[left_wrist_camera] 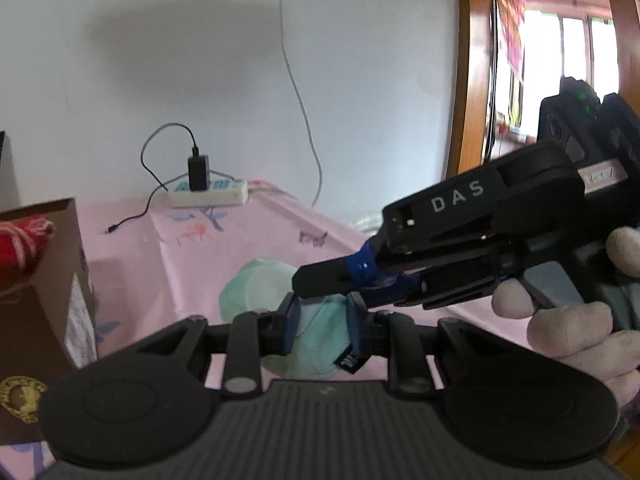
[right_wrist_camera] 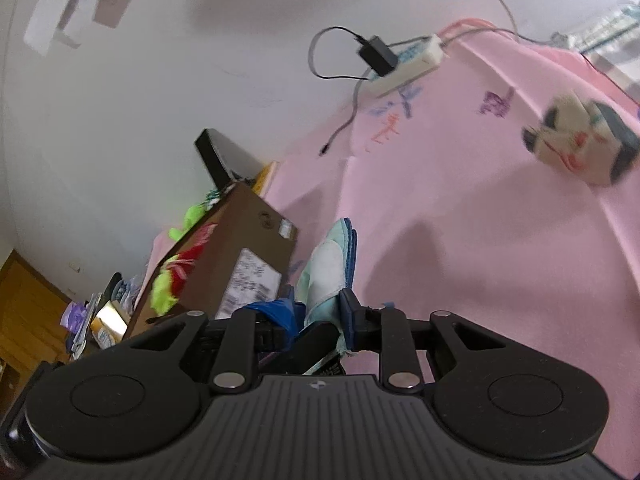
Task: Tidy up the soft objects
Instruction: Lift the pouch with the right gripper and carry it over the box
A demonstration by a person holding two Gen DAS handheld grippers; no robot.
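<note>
Between both tongs hangs a limp mint-and-white cloth (left_wrist_camera: 320, 320).

The left gripper (left_wrist_camera: 324, 320) is showing as matte black plastic, a ribbed grey plate running between two round disc housings, silver rivets shining on its linkage arms and blue pads lining its fingers. The right gripper (left_wrist_camera: 320, 280) is wearing white "DAS" lettering along its black body, glossy blue tape wrapping one finger, a small pink-and-white label sitting further back with green lights glowing above it. A hand (left_wrist_camera: 580, 320) is wrapping the handle, looking gloved in a pale material.
</note>
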